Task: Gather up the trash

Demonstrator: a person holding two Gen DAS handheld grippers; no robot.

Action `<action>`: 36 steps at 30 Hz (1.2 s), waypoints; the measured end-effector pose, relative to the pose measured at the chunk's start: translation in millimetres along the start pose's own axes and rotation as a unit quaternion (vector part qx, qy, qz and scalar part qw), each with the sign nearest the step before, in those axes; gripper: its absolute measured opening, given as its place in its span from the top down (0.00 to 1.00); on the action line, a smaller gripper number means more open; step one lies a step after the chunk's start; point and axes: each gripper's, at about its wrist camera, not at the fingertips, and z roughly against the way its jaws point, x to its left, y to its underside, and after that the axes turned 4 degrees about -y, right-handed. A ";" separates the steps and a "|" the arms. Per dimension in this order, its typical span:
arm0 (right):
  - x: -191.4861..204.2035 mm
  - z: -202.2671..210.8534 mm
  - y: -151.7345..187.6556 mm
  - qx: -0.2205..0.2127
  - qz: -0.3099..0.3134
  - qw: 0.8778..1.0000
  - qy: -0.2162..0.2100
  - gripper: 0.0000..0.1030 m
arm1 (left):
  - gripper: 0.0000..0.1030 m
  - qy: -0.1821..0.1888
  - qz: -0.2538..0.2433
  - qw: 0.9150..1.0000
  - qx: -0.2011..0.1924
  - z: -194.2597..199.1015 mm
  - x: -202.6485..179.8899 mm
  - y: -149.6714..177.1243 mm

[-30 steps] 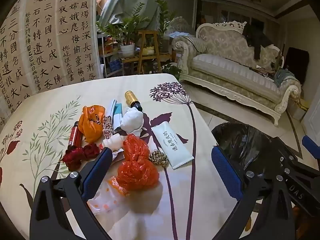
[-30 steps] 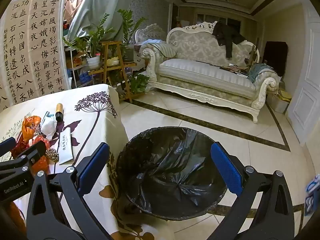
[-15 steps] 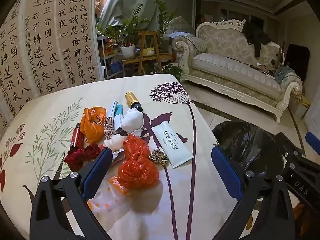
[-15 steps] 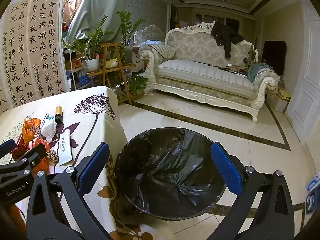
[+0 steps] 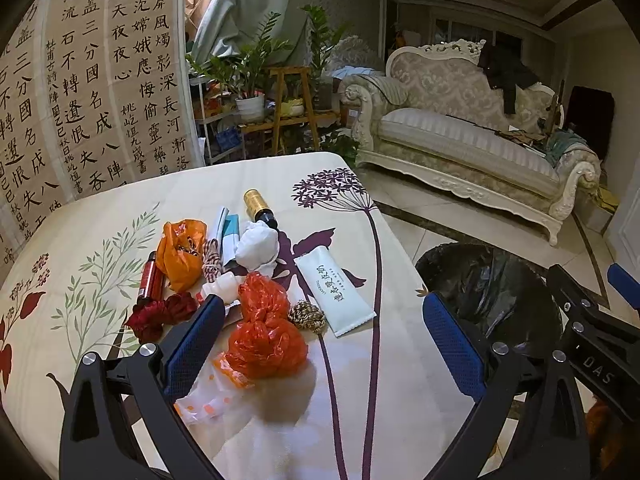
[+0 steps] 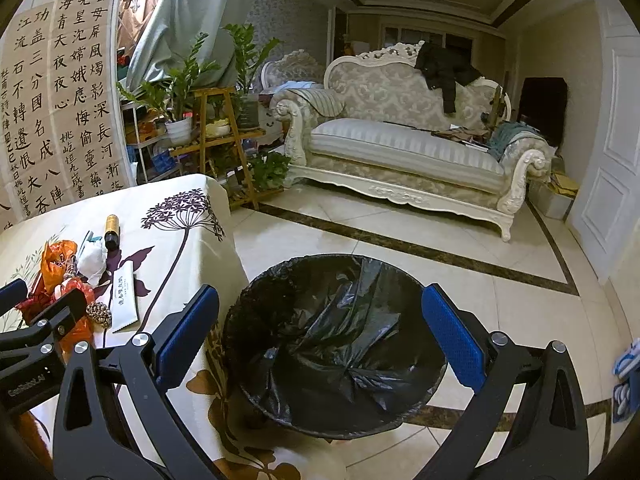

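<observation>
Left gripper (image 5: 324, 344): jaws spread wide, nothing between them, hanging over the table (image 5: 400, 400) in the lower half of the left wrist view. Right gripper (image 6: 320, 334): jaws likewise wide apart and empty — positioned above the black-lined bin (image 6: 336, 344), which stands on the tiled floor just beside the table's edge, centre-bottom of the right wrist view.

Trash lies clustered left of centre on the table: a red plastic bag (image 5: 266, 344) just inside the left gripper's left finger, an orange bag (image 5: 180, 252) above it, a crumpled white tissue (image 5: 258, 246), a pale sachet (image 5: 334, 290) to the right, a small woven ball (image 5: 307, 316) touching the red bag, a gold-capped bottle (image 5: 258, 208) toward the top, and a dark red scrunchie (image 5: 160, 316) at the left.
</observation>
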 end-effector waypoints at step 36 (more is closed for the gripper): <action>-0.6 1.6 1.1 0.000 0.001 1.000 0.000 0.04 | 0.06 -0.001 0.000 1.000 -0.004 2.4 -1.0 0.6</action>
